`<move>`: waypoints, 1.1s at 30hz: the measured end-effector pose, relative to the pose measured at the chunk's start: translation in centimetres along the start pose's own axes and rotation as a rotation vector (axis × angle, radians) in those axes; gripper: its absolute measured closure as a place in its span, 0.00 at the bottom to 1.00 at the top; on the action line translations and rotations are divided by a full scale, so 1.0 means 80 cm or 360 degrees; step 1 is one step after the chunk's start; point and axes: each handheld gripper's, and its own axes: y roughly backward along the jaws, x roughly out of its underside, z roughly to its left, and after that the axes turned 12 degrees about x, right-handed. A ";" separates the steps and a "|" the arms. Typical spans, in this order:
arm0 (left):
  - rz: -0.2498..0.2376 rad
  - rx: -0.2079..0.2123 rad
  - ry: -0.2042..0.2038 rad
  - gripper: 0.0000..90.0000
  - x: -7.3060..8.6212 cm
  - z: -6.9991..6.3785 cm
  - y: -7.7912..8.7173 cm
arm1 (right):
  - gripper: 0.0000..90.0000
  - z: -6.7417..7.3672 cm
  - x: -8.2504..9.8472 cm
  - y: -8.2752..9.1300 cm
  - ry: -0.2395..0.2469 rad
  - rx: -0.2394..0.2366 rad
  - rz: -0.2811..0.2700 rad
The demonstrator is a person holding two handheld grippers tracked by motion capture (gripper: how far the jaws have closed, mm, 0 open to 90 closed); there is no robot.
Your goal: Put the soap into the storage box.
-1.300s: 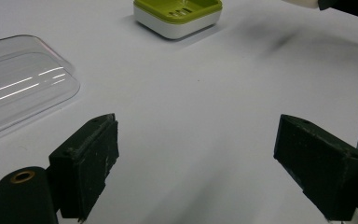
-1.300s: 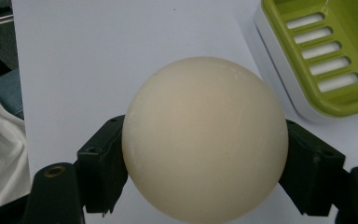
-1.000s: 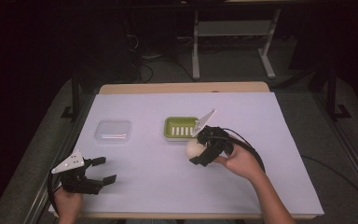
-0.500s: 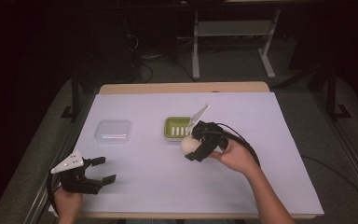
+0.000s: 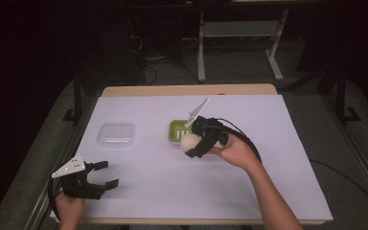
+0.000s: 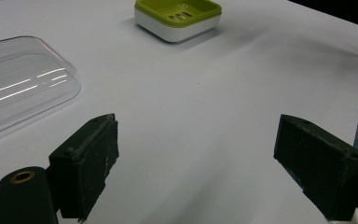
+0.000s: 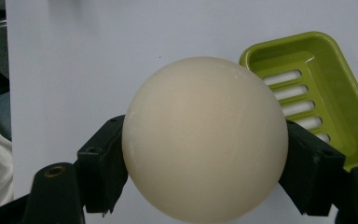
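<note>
A cream-white ball sits squeezed between the two black jaws of my right gripper, held above the table just in front of a green slotted soap dish. In the right gripper view the soap dish lies behind and to the right of the ball. The ball hangs at the dish's near right corner in the high view. My left gripper rests open near the front left corner of the table, with nothing between its jaws. It looks toward the soap dish.
A clear plastic lid lies flat left of the dish, also seen as a lid in the left gripper view. White paper covers the table. A cable trails from the right gripper.
My right gripper has carried the ball up and toward the green dish, from the table's middle to the dish's near edge. The left gripper has stayed put.
</note>
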 end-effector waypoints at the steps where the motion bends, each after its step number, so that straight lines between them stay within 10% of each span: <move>1: 0.0001 0.0000 0.0001 0.15 0.000 0.000 0.000 | 0.27 -0.002 -0.001 -0.001 0.0006 0.0000 -0.0002; 33: -0.0016 0.0001 0.0016 0.15 0.001 0.002 0.003 | 0.27 -0.054 -0.045 -0.025 -0.0047 0.0039 0.0014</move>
